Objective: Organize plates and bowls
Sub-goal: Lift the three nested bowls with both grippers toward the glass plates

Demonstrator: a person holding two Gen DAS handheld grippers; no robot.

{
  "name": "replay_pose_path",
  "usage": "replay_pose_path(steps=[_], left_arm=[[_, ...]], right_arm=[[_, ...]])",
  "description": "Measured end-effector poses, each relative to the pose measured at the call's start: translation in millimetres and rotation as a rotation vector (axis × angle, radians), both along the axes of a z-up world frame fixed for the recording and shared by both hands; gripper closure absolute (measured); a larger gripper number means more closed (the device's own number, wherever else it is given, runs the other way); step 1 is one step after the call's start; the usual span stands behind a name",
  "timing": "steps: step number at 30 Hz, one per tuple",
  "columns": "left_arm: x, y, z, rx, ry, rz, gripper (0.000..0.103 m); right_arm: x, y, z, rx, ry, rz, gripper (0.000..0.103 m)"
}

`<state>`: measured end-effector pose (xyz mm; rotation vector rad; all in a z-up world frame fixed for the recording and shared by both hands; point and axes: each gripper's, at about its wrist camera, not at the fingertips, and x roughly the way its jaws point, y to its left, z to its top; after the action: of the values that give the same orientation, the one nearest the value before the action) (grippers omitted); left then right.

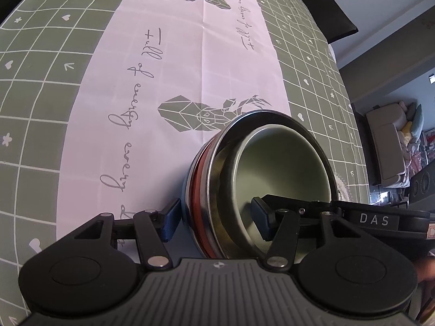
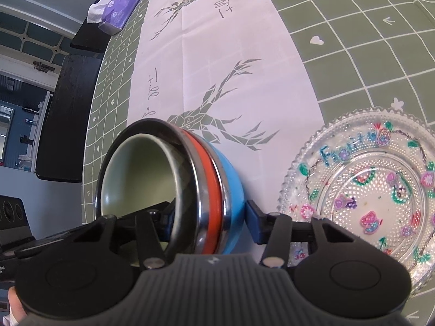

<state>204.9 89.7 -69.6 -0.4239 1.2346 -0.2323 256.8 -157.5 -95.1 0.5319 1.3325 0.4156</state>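
Observation:
A nested stack of bowls stands on the white runner, blue outermost, then orange, then steel-rimmed, with a pale green bowl inside. My left gripper straddles the stack's wall, one pad outside and one inside the green bowl; the inner pad stands off the wall, so it is open. My right gripper straddles the opposite wall, its outer pad against the blue bowl and its inner pad against the green one. A patterned clear glass plate lies to the right of the stack.
The green grid tablecloth covers the table, with the white deer-print runner down its middle. A purple tissue pack sits near the far edge. Black seats stand beside the table.

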Motion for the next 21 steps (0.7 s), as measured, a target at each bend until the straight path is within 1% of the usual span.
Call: replay_pose_path(steps=[4,6,10,12,14,16,18,20,21], left_arm=[[4,4,-2,-0.016,0.018,-0.004,0.039],[4,7,-5,-0.044,0.02,0.015,0.038],[-2,13,-11,-0.089,-0.015,0.049,0.037],[-4,17,-13,-0.112,-0.009,0.078,0.037],[-3,17,-12,-0.107,-0.013,0.066,0.035],[-4,15,-8,-0.078,-0.019,0.058,0.035],[-4,11,-4,-0.055,-0.024,0.042,0.039],[-6,11,-2,-0.054,-0.019,0.05,0.044],[-6,11,-2,-0.051,-0.015,0.053,0.044]], right_arm=[[0,-1,0,0.001,-0.001,0.002,0.054],[0,-2,0,0.001,0.002,-0.002,0.054],[-1,-4,0,0.012,0.004,-0.013,0.053],[-1,-6,-1,0.021,0.004,-0.01,0.052],[0,-6,-1,0.022,0.007,0.0,0.052],[1,-5,1,0.01,0.013,-0.002,0.052],[0,-4,5,0.0,0.002,0.0,0.052],[0,-3,7,-0.013,0.003,0.003,0.052],[1,-3,7,-0.024,0.008,0.003,0.052]])
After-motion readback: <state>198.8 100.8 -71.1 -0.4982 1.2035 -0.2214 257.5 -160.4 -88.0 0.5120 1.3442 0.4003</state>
